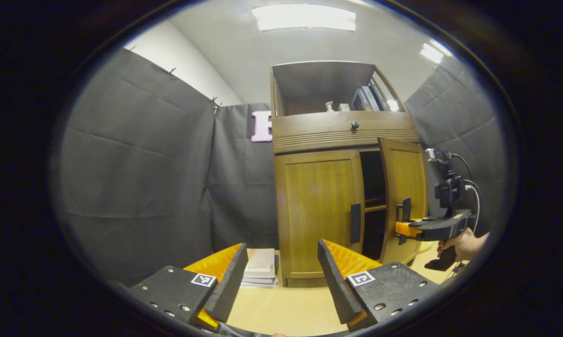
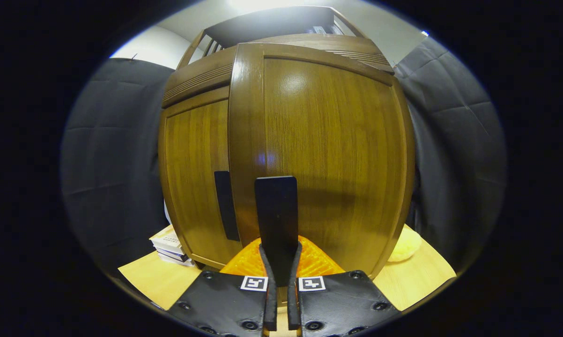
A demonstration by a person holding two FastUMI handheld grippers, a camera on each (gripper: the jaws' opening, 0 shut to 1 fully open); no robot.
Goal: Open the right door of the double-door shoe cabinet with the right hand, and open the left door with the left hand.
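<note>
The right gripper pinches the dark handle of the right door, already ajar; pull along the hinge's arc without twisting. The left gripper, fingers spread, waits near the closed left door on the tabletop.

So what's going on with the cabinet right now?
A person is opening the cabinet doors with two handheld tongs. The right tongs are shut on the right door's handle, and the right door stands partly open, showing dark shelves inside. The left door is closed, its handle untouched. The left tongs are open and held short of the cabinet, pointing toward that door.
</note>
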